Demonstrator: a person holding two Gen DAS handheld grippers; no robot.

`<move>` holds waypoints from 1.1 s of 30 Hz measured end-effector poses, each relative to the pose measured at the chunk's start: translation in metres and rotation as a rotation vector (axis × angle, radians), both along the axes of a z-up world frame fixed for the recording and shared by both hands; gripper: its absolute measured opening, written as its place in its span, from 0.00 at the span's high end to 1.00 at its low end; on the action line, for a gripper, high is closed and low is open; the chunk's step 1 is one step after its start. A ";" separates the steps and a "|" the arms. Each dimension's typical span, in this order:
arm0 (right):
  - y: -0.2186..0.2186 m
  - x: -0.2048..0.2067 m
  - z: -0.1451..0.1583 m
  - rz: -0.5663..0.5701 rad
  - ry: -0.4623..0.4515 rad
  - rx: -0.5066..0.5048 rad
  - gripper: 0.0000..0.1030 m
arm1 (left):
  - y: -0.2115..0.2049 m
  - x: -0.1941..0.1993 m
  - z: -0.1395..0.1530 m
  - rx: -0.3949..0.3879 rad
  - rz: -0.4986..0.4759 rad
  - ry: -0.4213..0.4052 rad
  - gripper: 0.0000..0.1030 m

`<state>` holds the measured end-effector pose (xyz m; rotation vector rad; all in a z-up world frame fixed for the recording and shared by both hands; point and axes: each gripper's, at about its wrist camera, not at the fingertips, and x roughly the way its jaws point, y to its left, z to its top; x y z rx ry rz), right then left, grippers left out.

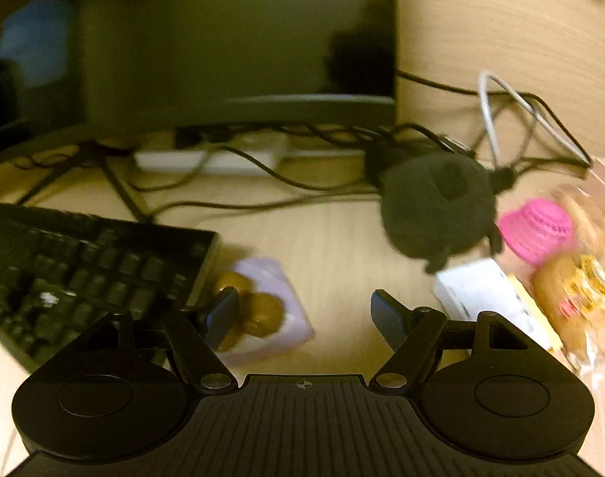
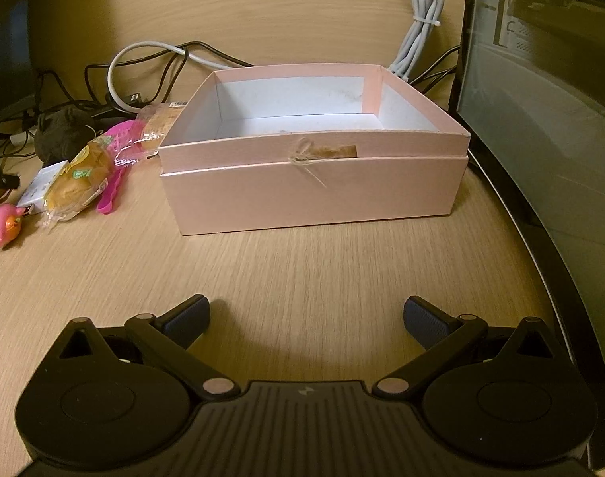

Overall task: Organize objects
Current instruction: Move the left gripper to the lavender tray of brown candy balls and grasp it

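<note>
**Pink box sits empty on the desk**

Pink box (image 2: 314, 183) stands open on the wooden desk (image 2: 262, 270), ahead of the right gripper (image 2: 306, 320), whose jaws gape. Left gripper (image 1: 304, 314), likewise spread, hovers beside a lilac packet (image 1: 270, 306) near the keyboard (image 1: 91, 274).

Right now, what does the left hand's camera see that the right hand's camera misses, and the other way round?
Only the left wrist view shows the black keyboard, the monitor and a lilac packet of brown sweets by the open left gripper. Only the right wrist view shows the open pink box, which looks empty inside, and the open right gripper. Both show the dark plush toy, the pink plastic item, a wrapped bun and the wooden desk.
</note>
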<state>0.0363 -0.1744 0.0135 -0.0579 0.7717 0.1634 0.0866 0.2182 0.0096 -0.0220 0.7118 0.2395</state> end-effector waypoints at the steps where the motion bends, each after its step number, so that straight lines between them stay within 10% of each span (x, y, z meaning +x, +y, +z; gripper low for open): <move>1: 0.000 0.000 0.000 0.000 0.000 0.000 0.00 | -0.002 -0.001 -0.001 0.003 -0.016 -0.003 0.20; 11: 0.000 0.000 0.001 -0.001 0.000 0.001 0.00 | -0.021 -0.046 0.014 -0.231 -0.195 -0.028 0.25; 17: 0.000 0.000 0.001 -0.001 0.000 0.001 0.00 | -0.012 -0.050 0.028 -0.121 -0.023 -0.037 0.25; 22: 0.000 0.001 0.001 0.000 0.001 0.000 0.00 | -0.008 -0.032 0.010 -0.108 -0.001 0.078 0.25; 33: 0.021 0.004 0.011 0.023 0.058 0.005 0.00 | -0.016 -0.032 0.005 -0.053 -0.038 0.032 0.22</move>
